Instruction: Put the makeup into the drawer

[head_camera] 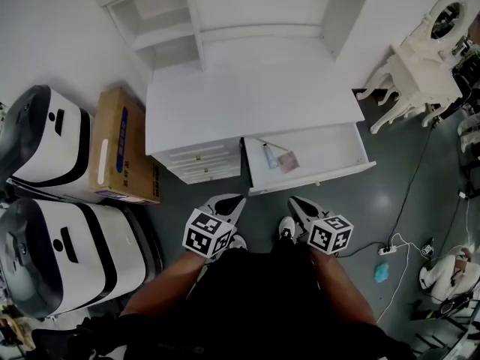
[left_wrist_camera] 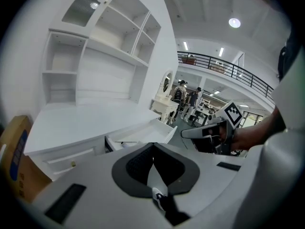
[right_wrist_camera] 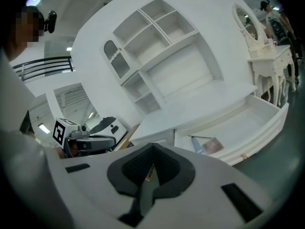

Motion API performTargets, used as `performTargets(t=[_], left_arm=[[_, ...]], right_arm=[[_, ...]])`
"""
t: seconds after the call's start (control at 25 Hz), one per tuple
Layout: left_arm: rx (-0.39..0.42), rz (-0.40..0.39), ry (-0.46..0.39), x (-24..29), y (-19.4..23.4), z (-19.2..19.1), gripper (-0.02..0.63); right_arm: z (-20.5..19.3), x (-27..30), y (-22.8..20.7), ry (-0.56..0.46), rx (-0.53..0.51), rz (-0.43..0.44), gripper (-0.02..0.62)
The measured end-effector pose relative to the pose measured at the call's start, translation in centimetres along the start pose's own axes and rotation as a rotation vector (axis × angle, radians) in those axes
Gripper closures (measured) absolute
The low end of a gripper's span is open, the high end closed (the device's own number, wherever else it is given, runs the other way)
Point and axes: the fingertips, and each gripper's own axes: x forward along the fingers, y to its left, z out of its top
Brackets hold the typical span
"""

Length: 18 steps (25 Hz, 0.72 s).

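Observation:
A white desk (head_camera: 247, 100) with a hutch has its right drawer (head_camera: 330, 150) pulled open. Inside lie a slim makeup tube (head_camera: 268, 156) and a pinkish makeup palette (head_camera: 289, 161), side by side at the drawer's left end; the right gripper view shows the same tube (right_wrist_camera: 198, 146) and palette (right_wrist_camera: 212, 145). My left gripper (head_camera: 234, 200) and right gripper (head_camera: 295, 202) hover side by side just in front of the drawer, above the floor. Both are shut with nothing in them. In each gripper's own view, the left gripper (left_wrist_camera: 152, 146) and the right gripper (right_wrist_camera: 151, 149) show pads meeting.
A cardboard box (head_camera: 120, 148) leans beside the desk's left end, next to two white appliances (head_camera: 49, 145) (head_camera: 60, 253). A closed drawer bank (head_camera: 201, 161) sits left of the open drawer. A white dressing table (head_camera: 420, 73) stands far right; a power strip (head_camera: 386, 250) lies on the floor.

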Motion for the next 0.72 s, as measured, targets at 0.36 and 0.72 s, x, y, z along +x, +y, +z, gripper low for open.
performTargets(t=[0.36, 0.72], left_arm=[[-0.022, 0.050, -0.039, 0.7, -0.3, 1.5, 0.595], [-0.041, 0.097, -0.075, 1.9, -2.4, 3.1, 0.595]], right_arm=[[2.5, -0.5, 0.5, 0.035, -0.133, 0.029, 0.568], [4.1, -1.9, -0.2, 0.061, -0.235, 0.096, 0.568]])
